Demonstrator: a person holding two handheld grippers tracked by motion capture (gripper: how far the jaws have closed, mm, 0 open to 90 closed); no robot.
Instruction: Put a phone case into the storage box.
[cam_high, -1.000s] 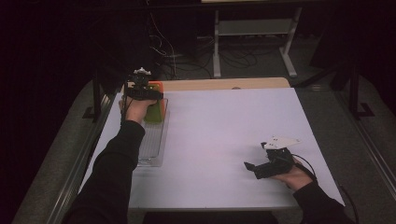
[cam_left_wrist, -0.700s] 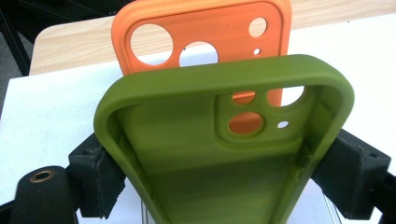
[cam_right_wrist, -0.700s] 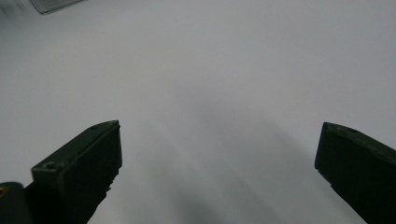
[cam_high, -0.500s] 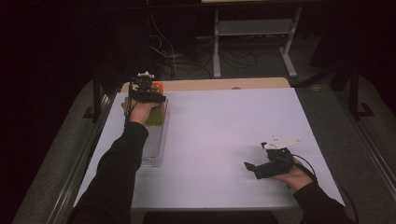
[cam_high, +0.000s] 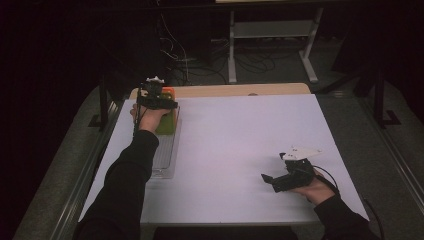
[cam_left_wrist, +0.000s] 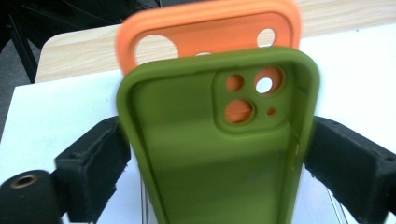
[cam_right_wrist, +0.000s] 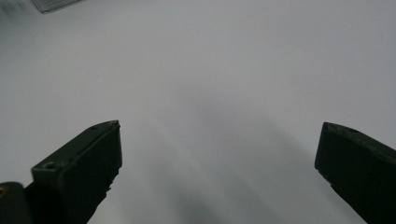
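Working at the far left corner of the bench (cam_high: 240, 145): the left tool (cam_high: 158, 100) is on a green phone case (cam_left_wrist: 205, 154) that stands on edge in a clear tray (cam_high: 165, 160), hollow side and camera cut-out facing the left gripper view. An orange phone case (cam_left_wrist: 210, 32) stands just behind it, upright too, top edge poking above the green one.

Left tool state: jaws wide, one on each long side of the green case, and they have just been opening with the case between them. The pads (cam_left_wrist: 98, 158) sit right at the case's side walls; cannot tell whether they press or have just come free. The walls do not look squeezed in.

Right tool (cam_high: 270, 181): near right of the bench, well apart from the tray, jaws spread wide, nothing between them, bare white bench below. Idle.

Step, as a judgement: the two cases are being handled at the tray, and with widening jaws on a case that already stands in it, this reads more like letting go of the green case than picking it up. Could be the other way round.

Next move calls for: if it is a release, open enough to clear both walls, then back the tool straight out along the case without dragging it; the case is soft and on edge, so a sideways nudge could tip it onto the orange one. If it is a pick, close evenly on both walls and lift straight up out of the tray.
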